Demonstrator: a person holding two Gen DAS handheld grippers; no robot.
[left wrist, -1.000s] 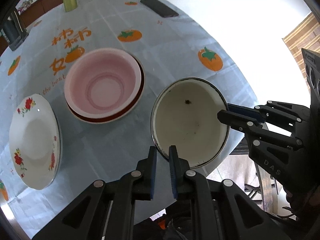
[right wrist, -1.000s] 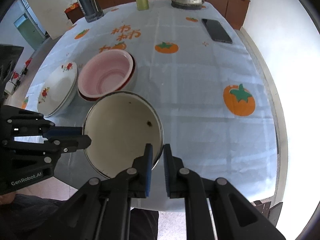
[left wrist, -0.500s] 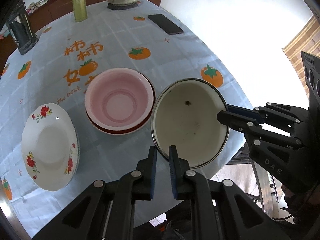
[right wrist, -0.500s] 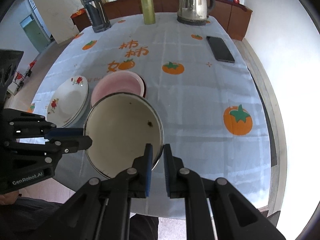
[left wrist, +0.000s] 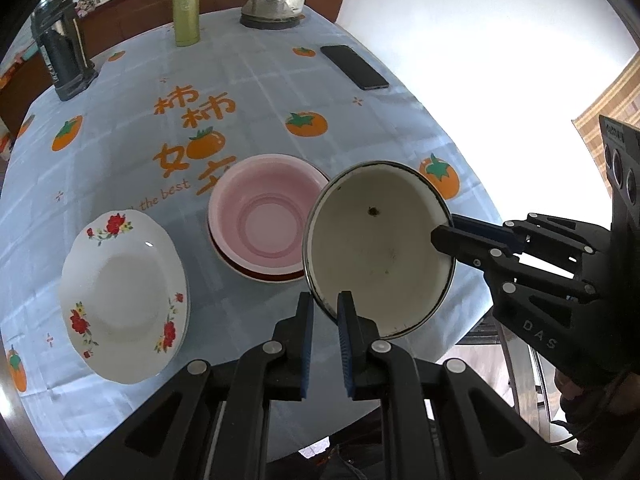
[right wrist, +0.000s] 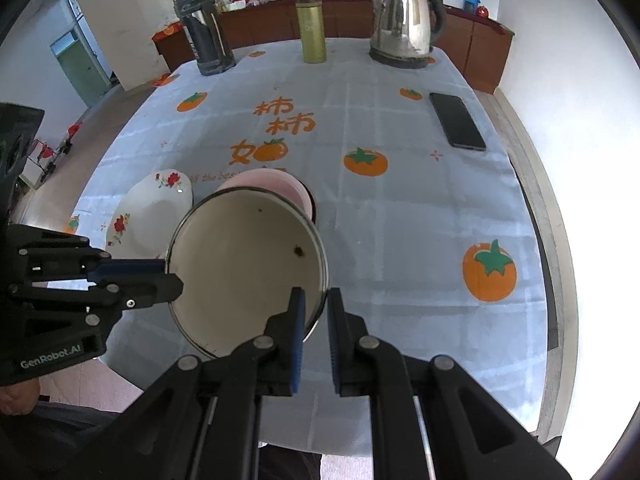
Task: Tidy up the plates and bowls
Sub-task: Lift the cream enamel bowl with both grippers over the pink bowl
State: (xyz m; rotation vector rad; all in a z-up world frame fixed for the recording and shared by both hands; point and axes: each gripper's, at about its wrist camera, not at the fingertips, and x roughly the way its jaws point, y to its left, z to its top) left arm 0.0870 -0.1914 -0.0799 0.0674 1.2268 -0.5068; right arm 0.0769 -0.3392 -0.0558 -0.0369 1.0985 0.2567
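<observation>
Two hand-held grippers carry a cream enamel bowl point(left wrist: 380, 248) above the near edge of the surface point(right wrist: 400, 208). The left hand-held gripper point(left wrist: 324, 312) is clamped on the bowl's near rim, and the right hand-held gripper point(right wrist: 316, 308) is clamped on the opposite side of the rim. Just beyond the bowl, a pink bowl point(left wrist: 264, 216) sits nested in a red-rimmed dish, with a white floral plate point(left wrist: 120, 300) beside it. Farther back on the persimmon-print cloth lie a black phone point(right wrist: 458, 120), a green flask point(right wrist: 311, 28), a dark thermos point(right wrist: 204, 28) and a steel kettle point(right wrist: 404, 20).
</observation>
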